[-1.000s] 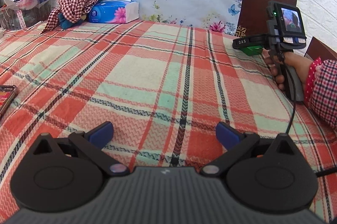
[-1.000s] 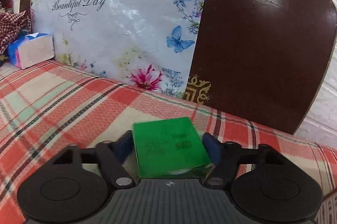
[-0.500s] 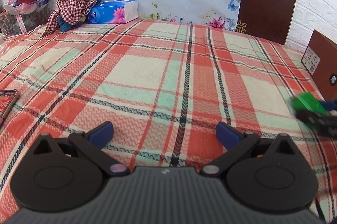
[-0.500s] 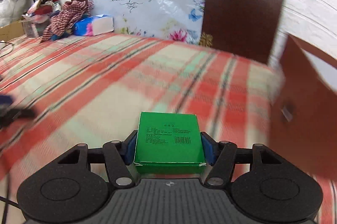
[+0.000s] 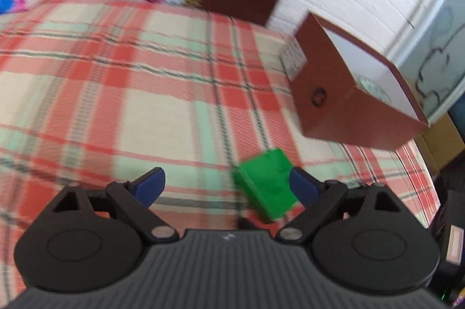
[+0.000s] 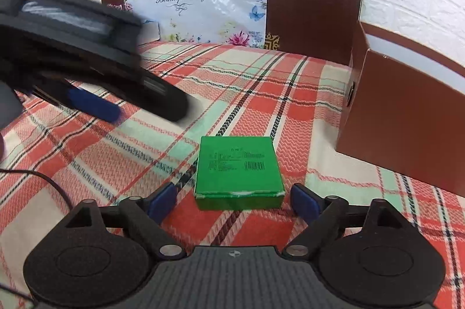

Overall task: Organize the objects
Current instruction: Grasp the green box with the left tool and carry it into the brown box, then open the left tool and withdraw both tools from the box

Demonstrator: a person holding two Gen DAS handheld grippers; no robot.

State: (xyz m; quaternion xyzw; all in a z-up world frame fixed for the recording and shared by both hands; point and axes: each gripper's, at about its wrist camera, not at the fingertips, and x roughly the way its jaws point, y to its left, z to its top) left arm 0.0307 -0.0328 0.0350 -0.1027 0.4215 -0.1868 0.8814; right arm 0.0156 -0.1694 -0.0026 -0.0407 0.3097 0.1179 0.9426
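A flat green box lies on the plaid bedspread. It rests between the fingers of my right gripper, whose jaws are opening, and the blue pads stand clear of its sides. My left gripper has nothing between its pads and its jaws are closing. In the blurred left wrist view the green box shows just beside the right fingertip. In the right wrist view the left gripper's blurred fingers hover up and to the left of the box, apart from it.
An open brown carton with a white inside stands on the bed to the right of the green box, also the carton. A dark headboard and a floral pillow pack line the far wall. A black cable lies at the left.
The right gripper carried the green box back from the headboard, set it on the bedspread by the brown carton and let go. The left gripper swung right toward the box.
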